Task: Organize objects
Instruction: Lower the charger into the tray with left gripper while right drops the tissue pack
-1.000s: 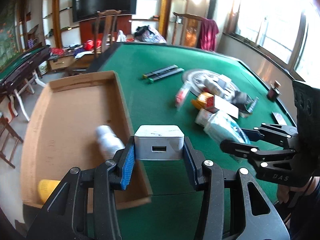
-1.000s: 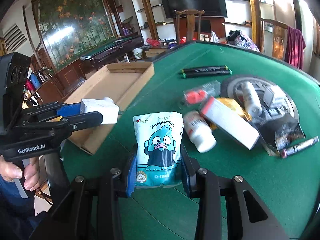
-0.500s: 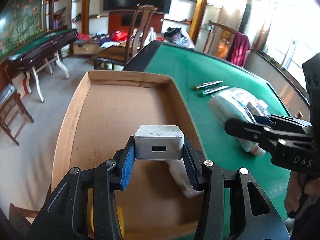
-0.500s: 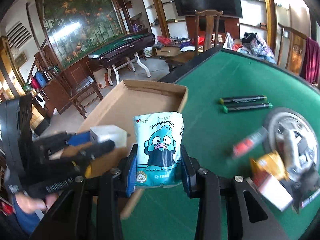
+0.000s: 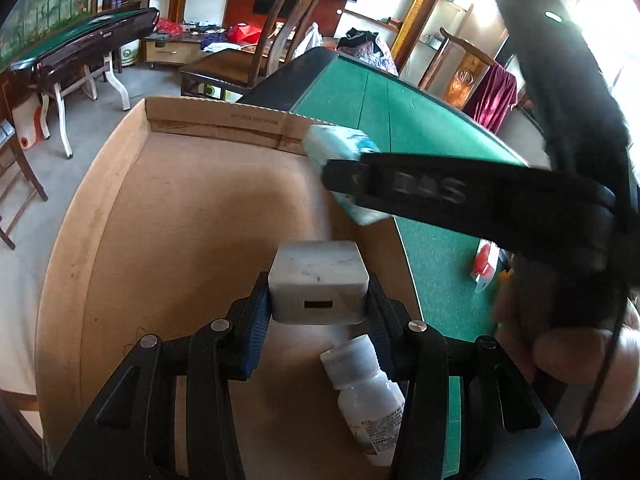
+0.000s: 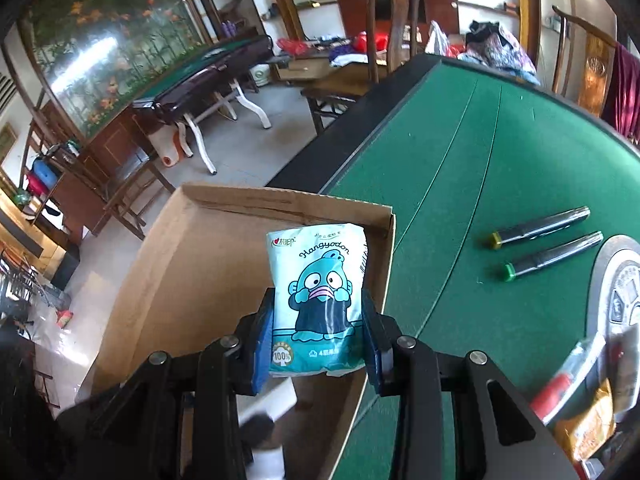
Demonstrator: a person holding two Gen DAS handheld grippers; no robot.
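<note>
A room with wooden chairs surrounds the green tabletop (image 6: 460, 184). A box (image 5: 180, 216) sits at its edge. Above the box, left tongs (image 5: 318, 300) pinch a charger (image 5: 318, 280); right tongs (image 6: 318, 340) pinch a packet (image 6: 320, 280). A bottle (image 5: 368, 396) lies inside.

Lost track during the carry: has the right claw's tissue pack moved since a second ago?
Yes. The tissue pack, then over green felt, now sits above the cardboard box, carried leftward.

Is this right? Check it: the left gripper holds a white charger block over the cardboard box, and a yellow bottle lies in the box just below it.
One detail is wrong. The left wrist view shows the left gripper shut on the white charger block over the cardboard box, but the bottle lying just below it is white, not yellow.
</note>
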